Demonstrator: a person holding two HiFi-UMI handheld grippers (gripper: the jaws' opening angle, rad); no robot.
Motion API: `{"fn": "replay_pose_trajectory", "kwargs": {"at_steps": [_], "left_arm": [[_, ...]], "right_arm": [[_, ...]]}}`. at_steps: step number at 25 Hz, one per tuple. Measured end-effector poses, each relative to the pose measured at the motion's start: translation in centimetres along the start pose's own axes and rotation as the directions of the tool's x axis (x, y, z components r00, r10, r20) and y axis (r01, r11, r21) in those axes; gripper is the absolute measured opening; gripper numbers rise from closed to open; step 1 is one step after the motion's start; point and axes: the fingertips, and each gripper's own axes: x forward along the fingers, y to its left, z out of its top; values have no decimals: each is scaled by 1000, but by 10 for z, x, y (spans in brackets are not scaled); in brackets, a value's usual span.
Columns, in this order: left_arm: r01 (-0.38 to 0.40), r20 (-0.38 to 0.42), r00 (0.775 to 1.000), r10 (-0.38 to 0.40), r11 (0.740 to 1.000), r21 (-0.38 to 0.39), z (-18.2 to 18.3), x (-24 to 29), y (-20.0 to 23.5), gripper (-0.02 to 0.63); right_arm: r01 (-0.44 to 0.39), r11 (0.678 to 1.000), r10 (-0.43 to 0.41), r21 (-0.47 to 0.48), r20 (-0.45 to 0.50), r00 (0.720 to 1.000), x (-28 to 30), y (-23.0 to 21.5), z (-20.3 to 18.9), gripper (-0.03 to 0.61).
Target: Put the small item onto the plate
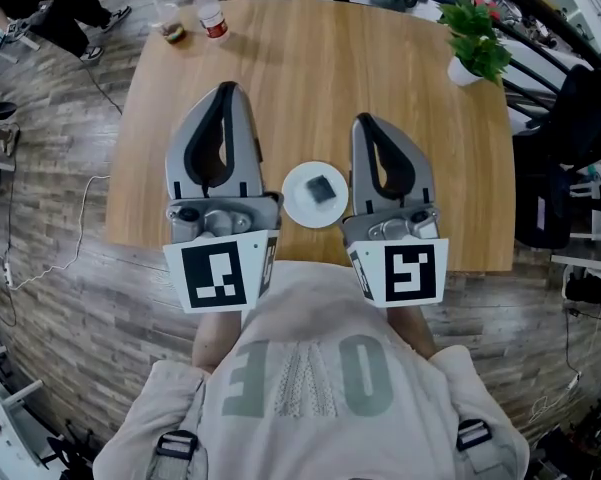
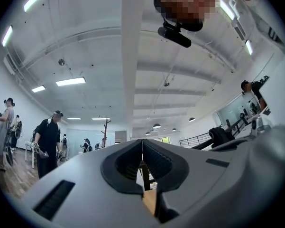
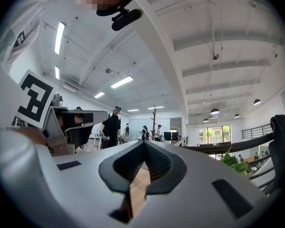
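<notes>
In the head view a small dark square item [image 1: 323,189] lies on a white round plate [image 1: 298,203] near the front edge of the wooden table [image 1: 320,78]. My left gripper [image 1: 228,87] hovers left of the plate and my right gripper [image 1: 365,120] just right of it, both pointing away from me. Both are shut, with nothing between their fingers. In the left gripper view the jaws [image 2: 142,142] meet at the tips, and the view tilts up at the ceiling. The right gripper view shows its jaws [image 3: 143,144] meeting too, with a strip of table behind them.
A red-capped bottle [image 1: 211,13] and a small cup [image 1: 170,30] stand at the table's far left. At the far right corner is a potted plant [image 1: 475,43]. A dark chair [image 1: 570,158] stands right of the table. People [image 2: 48,139] stand farther back in the room.
</notes>
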Motion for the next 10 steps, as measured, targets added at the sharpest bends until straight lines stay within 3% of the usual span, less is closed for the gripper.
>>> {"fn": "replay_pose_trajectory", "kwargs": {"at_steps": [10], "left_arm": [[37,17,999,-37,999,8,4,5,-7,9]], "right_arm": [[17,1000,-17,-8,-3,1000,2,-4,1,17]]}}
